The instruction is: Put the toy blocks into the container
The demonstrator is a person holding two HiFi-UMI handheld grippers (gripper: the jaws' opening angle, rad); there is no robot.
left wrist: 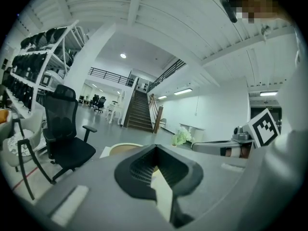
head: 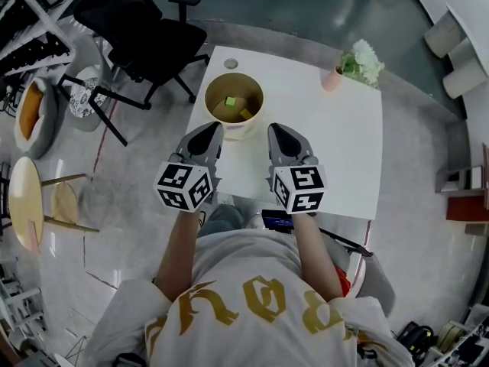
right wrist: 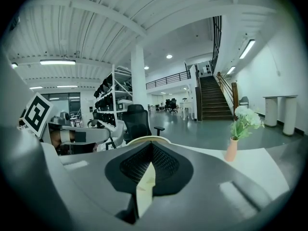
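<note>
A round cream container [head: 234, 131] stands on the white table [head: 344, 151] near its left edge. Two small green toy blocks [head: 231, 101] lie on its brown bottom. My left gripper [head: 214, 131] hovers just in front of the container, jaws together and empty. My right gripper [head: 275, 131] is level with it a little to the right, also shut with nothing held. In the left gripper view the closed jaws [left wrist: 155, 148] point over the container's rim [left wrist: 122, 148]. The right gripper view shows closed jaws [right wrist: 151, 146] with the container rim [right wrist: 147, 139] just beyond.
A pink vase of pale flowers [head: 355, 66] stands at the table's far right corner. A black office chair [head: 145, 29] is beyond the table's left side. A dark flat device [head: 276, 219] lies at the near table edge. A round wooden stool [head: 27, 197] stands far left.
</note>
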